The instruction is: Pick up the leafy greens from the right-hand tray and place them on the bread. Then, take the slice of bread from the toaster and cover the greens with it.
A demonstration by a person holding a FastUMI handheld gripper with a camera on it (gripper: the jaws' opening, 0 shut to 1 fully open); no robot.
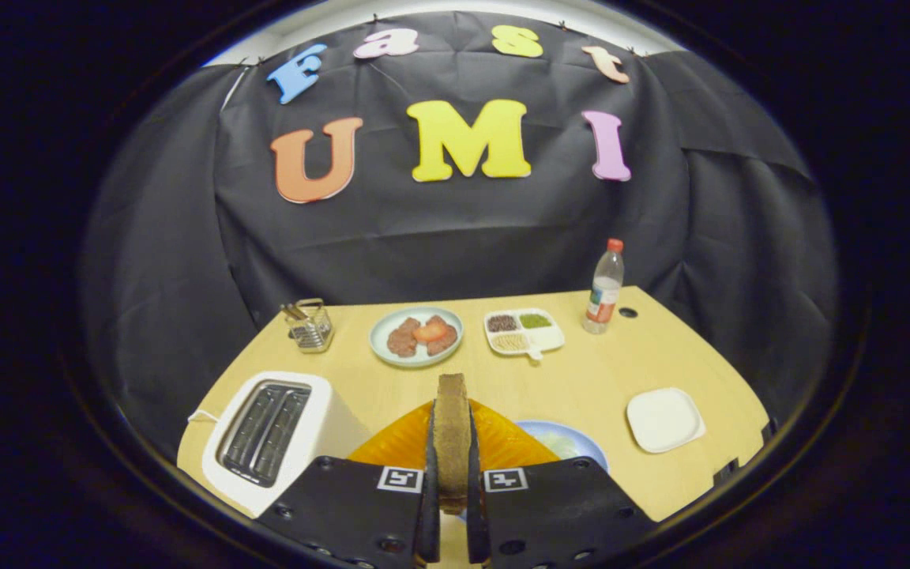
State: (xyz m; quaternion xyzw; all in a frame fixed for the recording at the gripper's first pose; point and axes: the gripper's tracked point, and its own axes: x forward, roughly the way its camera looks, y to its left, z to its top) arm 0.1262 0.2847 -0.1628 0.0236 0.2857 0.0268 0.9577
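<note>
We see our hand-held gripper (453, 474) pinching a slice of bread (452, 431) on edge, both fingers pressed against its flat sides so that it stands upright between them and rises ahead of the fingertips. Just to the left of the fingers sits the white toaster (273, 435), its two slots open to us. Right behind the held slice lies something orange (494, 442), and just to the right of it a blue plate (577, 444) peeks out with something pale green on it; we cannot tell what lies there exactly. Farther right on the tabletop (605, 371) rests a white square tray (664, 419). Well beyond the fingers we see a round plate with meat slices (416, 336), a divided dish of grains (524, 330) beside it, a bottle with a red cap (605, 288) to the far right, and a wire holder (309, 325) to the far left.
</note>
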